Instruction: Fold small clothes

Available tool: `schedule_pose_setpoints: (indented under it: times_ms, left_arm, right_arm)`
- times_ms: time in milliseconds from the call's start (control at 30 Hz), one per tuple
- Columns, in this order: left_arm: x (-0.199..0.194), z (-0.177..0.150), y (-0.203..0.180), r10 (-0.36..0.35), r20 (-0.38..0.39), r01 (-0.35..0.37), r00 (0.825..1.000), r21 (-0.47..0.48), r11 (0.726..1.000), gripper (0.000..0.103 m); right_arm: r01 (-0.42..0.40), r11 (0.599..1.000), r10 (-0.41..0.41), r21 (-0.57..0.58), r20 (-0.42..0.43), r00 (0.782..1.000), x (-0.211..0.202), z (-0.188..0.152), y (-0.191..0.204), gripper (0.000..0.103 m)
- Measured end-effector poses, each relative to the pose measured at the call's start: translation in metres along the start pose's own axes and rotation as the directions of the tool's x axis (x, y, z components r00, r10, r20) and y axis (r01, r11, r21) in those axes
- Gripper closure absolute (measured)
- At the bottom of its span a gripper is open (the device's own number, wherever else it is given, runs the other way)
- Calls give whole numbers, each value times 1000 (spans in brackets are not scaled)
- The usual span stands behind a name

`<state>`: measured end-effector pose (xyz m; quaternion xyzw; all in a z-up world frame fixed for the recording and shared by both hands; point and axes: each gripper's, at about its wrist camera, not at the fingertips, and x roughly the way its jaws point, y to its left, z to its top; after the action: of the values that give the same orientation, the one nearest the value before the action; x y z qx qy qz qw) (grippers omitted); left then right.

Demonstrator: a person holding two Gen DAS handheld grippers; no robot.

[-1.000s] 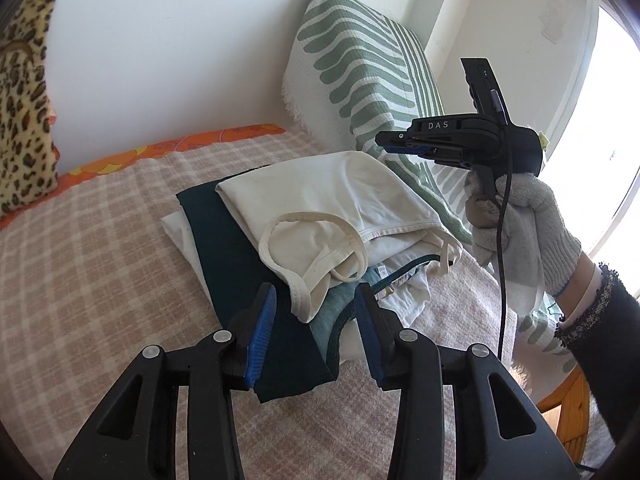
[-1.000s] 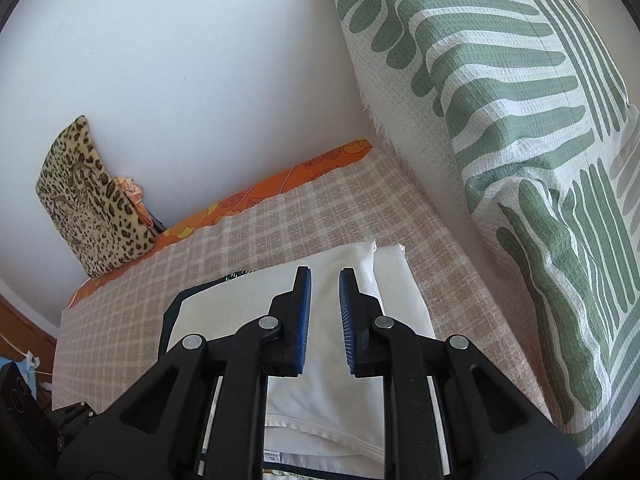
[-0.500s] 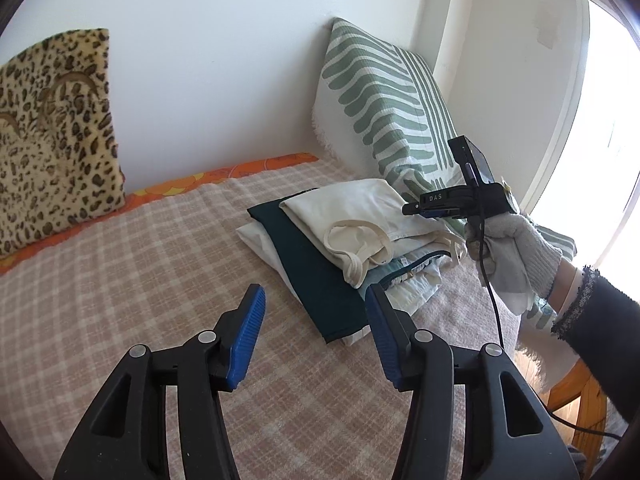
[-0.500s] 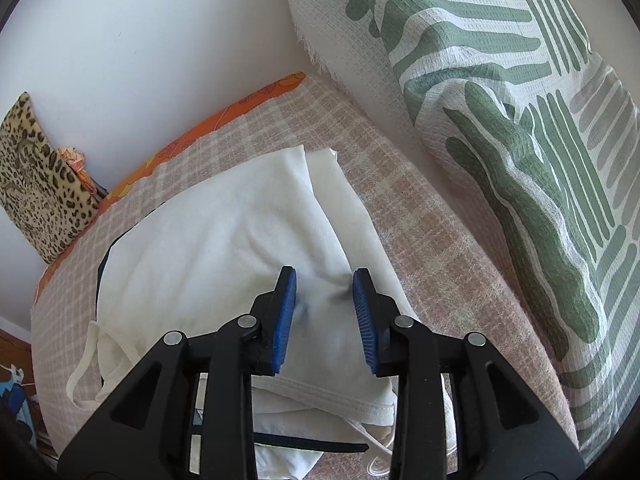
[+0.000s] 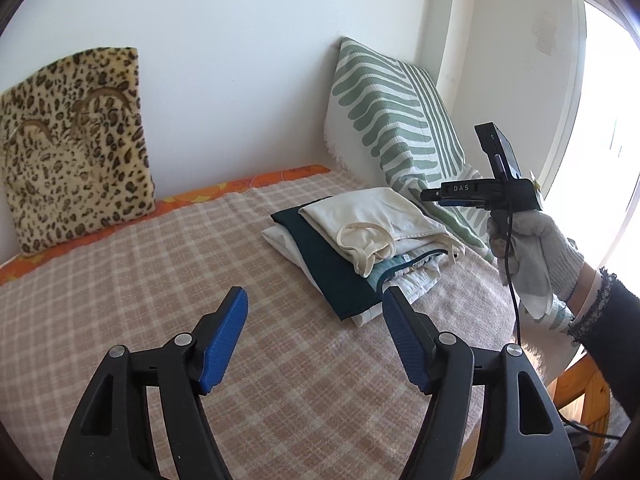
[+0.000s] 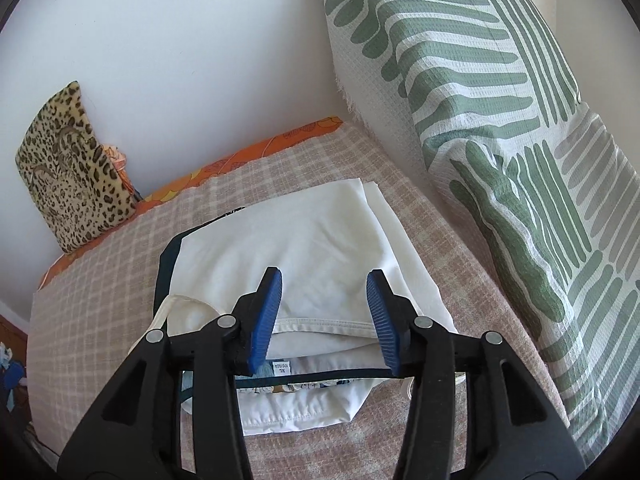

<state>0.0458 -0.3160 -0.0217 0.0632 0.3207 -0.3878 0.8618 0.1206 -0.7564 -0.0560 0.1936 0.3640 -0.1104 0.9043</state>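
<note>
The right tool (image 6: 324,316), jaws just opened and empty, hovers directly over the folded cream cotton top (image 6: 304,248) on the stack; the left tool (image 5: 314,336), likewise open, stands farther off at lower left.

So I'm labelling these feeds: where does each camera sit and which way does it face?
Left wrist: behind the open left gripper, facing the checked beige blanket; shows the gloved right hand.
Right wrist: behind the open right gripper, above the cream folded top.
Shared: that top, the green-striped white pillow, the leopard-print cushion.
</note>
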Motion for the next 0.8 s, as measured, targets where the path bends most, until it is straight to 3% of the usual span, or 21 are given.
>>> schedule_pose_setpoints:
  times_ms: [167,400,800]
  left_arm:
    - [-25,-2,-7,10,31,-11,999,33,999,22]
    - [-56,-7,-4,8,65,-10,998,25,1000,20]
    - [-83,-26,6,32,83,-34,996,23,999,19]
  right_arm:
    - [7,999,-6,-38,34,999,-33,-16,30,39]
    - [17,999,-12,-44,99,995,-79,-46,66,21]
    - [69,996,-57,-60,181,982,-120,-100,115,9]
